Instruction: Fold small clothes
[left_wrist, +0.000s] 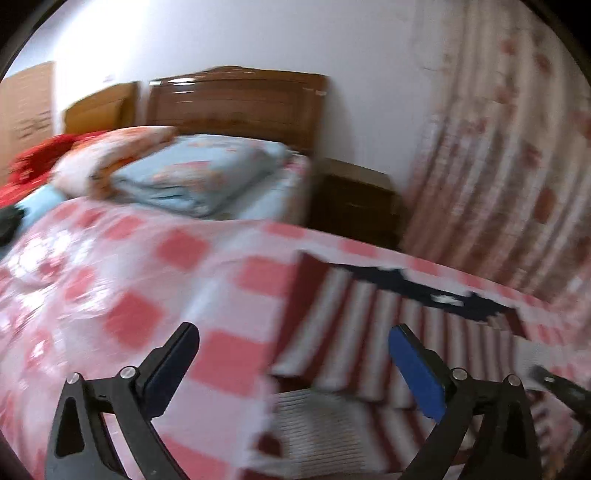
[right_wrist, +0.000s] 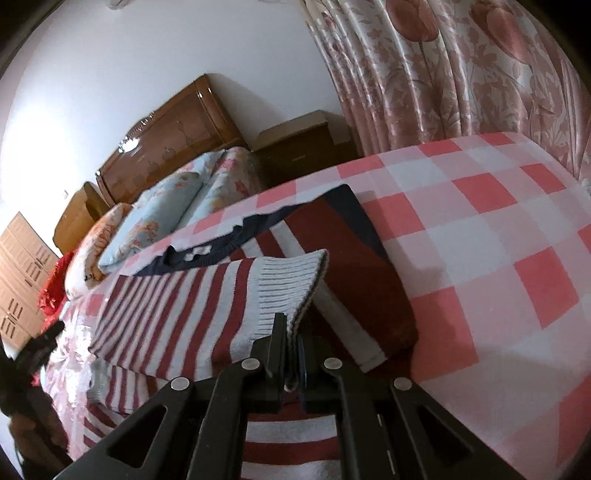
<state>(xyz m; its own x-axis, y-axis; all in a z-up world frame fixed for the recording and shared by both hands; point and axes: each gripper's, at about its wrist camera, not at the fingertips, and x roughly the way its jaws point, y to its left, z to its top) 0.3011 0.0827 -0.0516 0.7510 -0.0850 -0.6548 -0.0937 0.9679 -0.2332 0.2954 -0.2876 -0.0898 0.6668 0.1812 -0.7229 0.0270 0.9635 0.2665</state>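
Striped sweater (right_wrist: 177, 314) lay on checked bedspread (right_wrist: 480, 229), long axis running near to far. Right gripper (right_wrist: 291, 332) pinched ribbed cuff (right_wrist: 284, 284) at near edge. Left gripper (left_wrist: 295, 354) spread, empty, sweater just right of it.

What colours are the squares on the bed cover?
Pink and white checks on the bed cover, clearest in the right wrist view.

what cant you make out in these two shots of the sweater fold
- Left wrist view: motion blur smears the striped sweater; its weave and collar label are unreadable.
- Right wrist view: the right gripper hides the ribbed cuff edge it pinches.
- Both views: the sweater's near part is cut off by the bottom edge.
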